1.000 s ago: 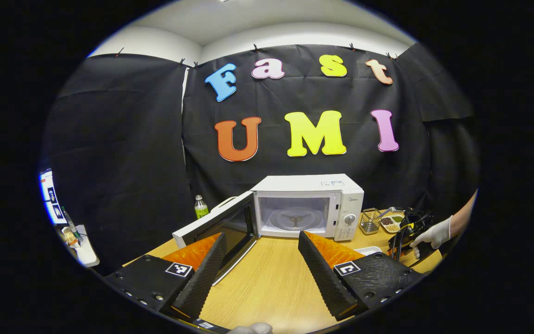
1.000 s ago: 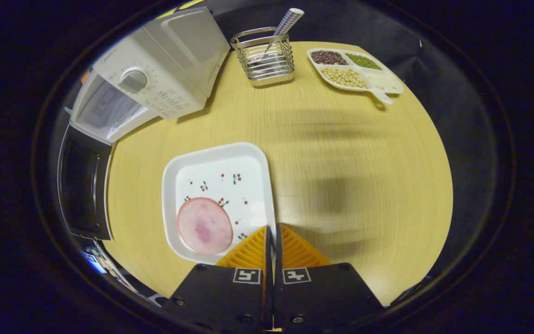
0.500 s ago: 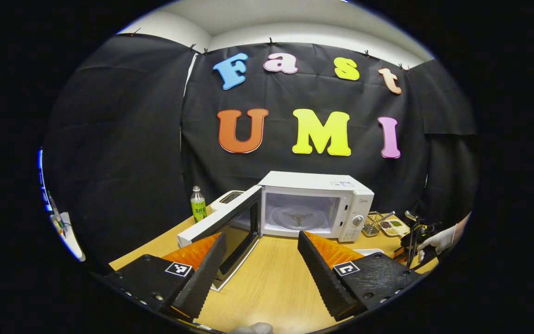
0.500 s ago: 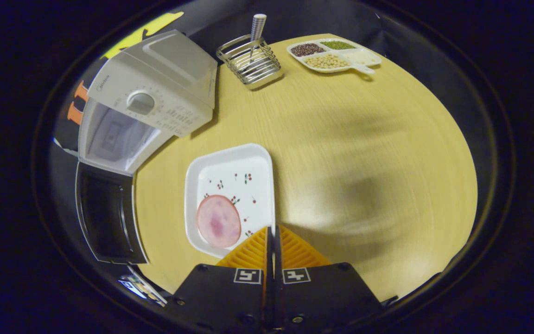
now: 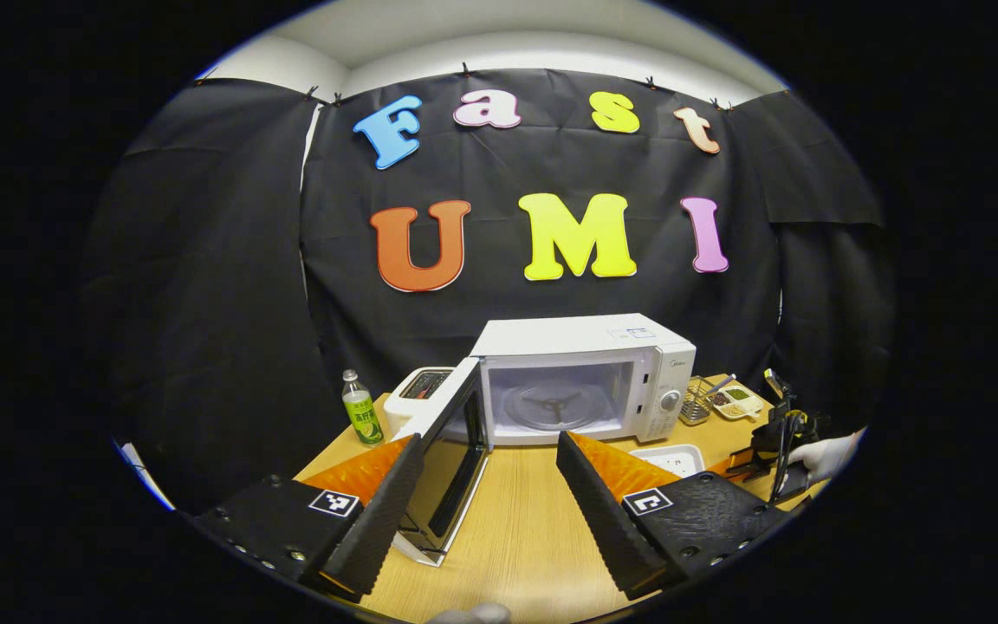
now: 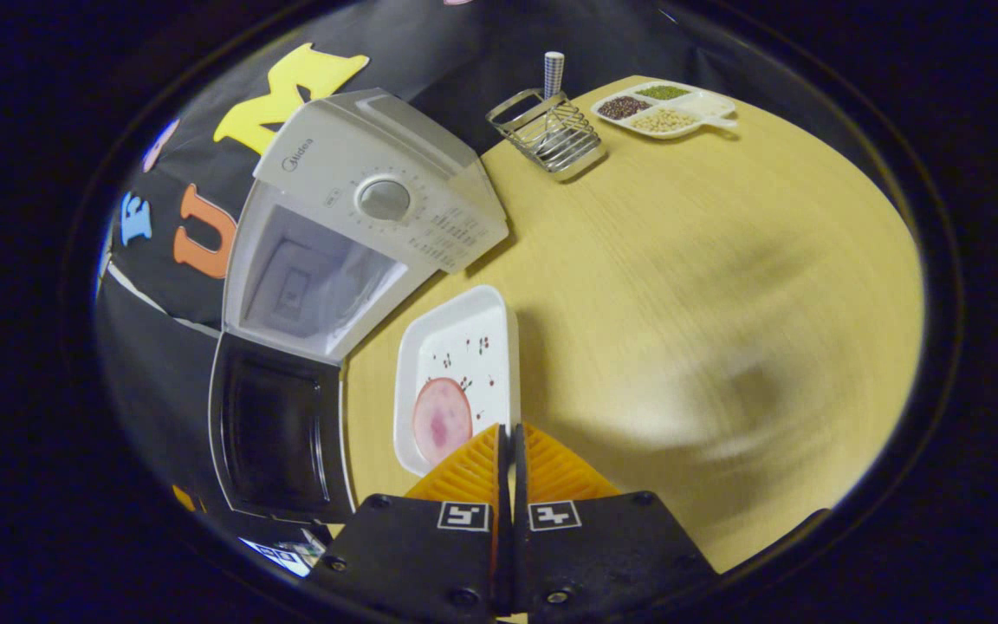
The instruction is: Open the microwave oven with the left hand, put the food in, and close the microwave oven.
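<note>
Food (image 6: 442, 420), a round pink slice, lies at the near end of a white rectangular plate (image 6: 490, 316) with small cherry prints, just ahead and left of the right gripper (image 6: 509, 433), whose fingers are pressed together on the plate's right rim. Beyond the plate stands the white microwave oven (image 6: 395, 191), cavity bare, its dark-windowed door (image 6: 278, 438) swung wide to the left. Farther ahead sit a wire rack (image 6: 551, 139) and a divided dish of beans (image 6: 664, 106) on the wooden surface (image 6: 707, 286). The left gripper (image 5: 490, 485) hangs spread with nothing between its fingers; the door (image 5: 456, 442) is just ahead on its left, a green bottle (image 5: 359, 407) and a toaster (image 5: 417, 390) beyond.
</note>
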Available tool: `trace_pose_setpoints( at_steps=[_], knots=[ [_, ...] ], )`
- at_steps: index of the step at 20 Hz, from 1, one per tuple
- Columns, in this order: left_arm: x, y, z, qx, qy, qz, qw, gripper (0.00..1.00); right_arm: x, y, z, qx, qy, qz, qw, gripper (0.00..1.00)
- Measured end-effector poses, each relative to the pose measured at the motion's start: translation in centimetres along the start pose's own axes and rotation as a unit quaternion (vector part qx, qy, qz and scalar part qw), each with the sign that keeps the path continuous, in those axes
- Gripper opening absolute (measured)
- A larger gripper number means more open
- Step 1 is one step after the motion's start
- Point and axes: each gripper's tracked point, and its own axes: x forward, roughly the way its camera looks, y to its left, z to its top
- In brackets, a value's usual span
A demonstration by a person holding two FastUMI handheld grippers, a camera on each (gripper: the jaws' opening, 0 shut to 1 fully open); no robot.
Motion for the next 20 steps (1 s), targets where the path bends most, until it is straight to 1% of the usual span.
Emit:
trace_pose_setpoints(
  at_steps=[2,5,7,10,13,16,18,19,20],
  knots=[
    [0.5,-0.5,-0.2,0.005,0.005,-0.009,1.000,0.95,0.3,1.9,-0.2,0.014,-0.016,0.019,1.000,0.04],
    [1.0,-0.8,0.3,0.021,0.002,-0.012,1.000,0.95,0.7,6.0,-0.1,0.025,-0.045,0.049,0.997,0.04],
    [1.2,-1.2,0.3,0.018,0.005,-0.016,1.000,0.95,0.9,8.8,0.0,0.030,-0.065,0.069,0.995,0.04],
    [1.4,-1.6,0.0,0.025,0.011,-0.019,0.999,0.95,1.7,12.7,0.5,0.036,-0.100,0.088,0.991,0.04],
    [1.2,-1.7,-0.6,0.029,0.019,-0.022,0.999,0.95,3.1,15.3,0.5,0.058,-0.133,0.091,0.985,0.03],
    [1.0,-1.1,-1.5,0.045,0.028,-0.013,0.999,0.95,4.8,16.7,1.0,0.096,-0.172,0.085,0.977,0.03],
    [0.9,-0.8,-2.0,0.046,0.030,-0.009,0.998,0.95,6.0,17.5,1.3,0.114,-0.193,0.081,0.971,0.03],
    [0.9,-0.5,-2.2,0.043,0.032,-0.005,0.999,0.95,6.5,17.8,1.4,0.122,-0.201,0.081,0.969,0.00],
    [1.0,-0.4,-2.5,0.041,0.032,-0.002,0.999,0.95,7.1,18.4,1.3,0.125,-0.209,0.079,0.967,0.04]
  ],
)
